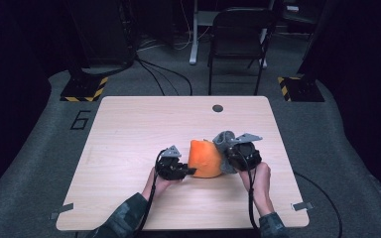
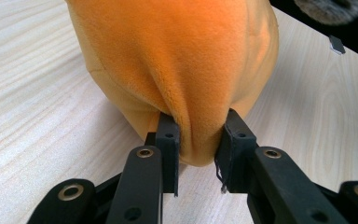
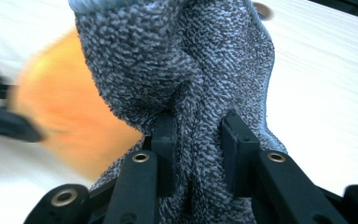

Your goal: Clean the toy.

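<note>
An orange plush cloth (image 1: pixel 204 158) sits bunched on the wooden table (image 1: pixel 129 129) between both hands. My left gripper (image 1: pixel 188 171) pinches its lower left edge; in the left gripper view the orange plush cloth (image 2: pixel 177 60) has a fold squeezed between the two black pads, with the left gripper (image 2: pixel 198 140) shut on it. A grey knitted cloth (image 1: pixel 224 140) hangs raised at the orange one's right side, held by my right gripper (image 1: pixel 230 157). Seen from the right gripper view, the grey cloth (image 3: pixel 182 60) is bunched between the pads of the right gripper (image 3: pixel 198 144), with the orange cloth (image 3: pixel 60 112) blurred behind it.
A round dark hole (image 1: pixel 218 108) sits near the table's far edge. Beyond the table stands a black chair (image 1: pixel 238 39) on grey floor. Grey tape tabs (image 1: pixel 302 206) mark the table's front corners. Bare wood lies left of and behind the cloths.
</note>
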The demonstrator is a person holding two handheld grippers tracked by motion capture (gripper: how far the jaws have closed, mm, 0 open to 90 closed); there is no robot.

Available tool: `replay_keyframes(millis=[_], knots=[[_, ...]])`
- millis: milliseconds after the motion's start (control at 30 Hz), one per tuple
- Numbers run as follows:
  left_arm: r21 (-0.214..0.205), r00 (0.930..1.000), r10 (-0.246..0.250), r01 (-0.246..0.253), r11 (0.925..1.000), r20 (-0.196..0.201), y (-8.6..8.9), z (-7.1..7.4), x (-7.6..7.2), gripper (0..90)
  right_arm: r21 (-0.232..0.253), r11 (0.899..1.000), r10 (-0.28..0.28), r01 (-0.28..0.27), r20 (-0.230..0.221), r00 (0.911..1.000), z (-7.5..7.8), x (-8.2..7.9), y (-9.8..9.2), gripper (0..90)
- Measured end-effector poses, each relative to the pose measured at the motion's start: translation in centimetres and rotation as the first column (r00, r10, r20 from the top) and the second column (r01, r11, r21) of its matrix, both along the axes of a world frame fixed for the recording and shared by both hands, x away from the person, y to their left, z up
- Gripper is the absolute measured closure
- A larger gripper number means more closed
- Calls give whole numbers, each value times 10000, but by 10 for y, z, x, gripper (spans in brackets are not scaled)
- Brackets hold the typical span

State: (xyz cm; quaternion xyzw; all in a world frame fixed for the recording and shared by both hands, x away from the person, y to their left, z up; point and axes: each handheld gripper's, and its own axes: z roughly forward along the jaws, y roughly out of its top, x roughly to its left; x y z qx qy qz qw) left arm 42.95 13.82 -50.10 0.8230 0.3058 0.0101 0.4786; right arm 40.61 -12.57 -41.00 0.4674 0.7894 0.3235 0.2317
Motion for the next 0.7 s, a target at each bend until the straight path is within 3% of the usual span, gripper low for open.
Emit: replay_keyframes(millis=[100,133,200,367,567,700], knots=[[18,10000,25,-25,10000,17,0,0,0,724,-261,9989,392,-395,-117,9992,-5,-1,15,695],[54,10000,18,-18,10000,19,0,0,0,722,-532,9975,446,-467,-403,9982,-15,1,22,697],[23,10000,19,-18,10000,-45,1,-1,1,718,-756,9959,492,-506,-196,9986,-22,3,25,700],[-40,10000,65,-65,10000,-15,0,-2,1,696,-540,9973,474,-489,-281,9985,-26,6,22,701],[163,9999,79,-80,9998,81,0,-2,2,550,-517,9974,497,-510,-268,9984,-31,9,21,702],[625,9984,-56,20,9980,562,-1,-1,1,437,-465,9980,416,-431,-323,9986,-32,11,19,703]])
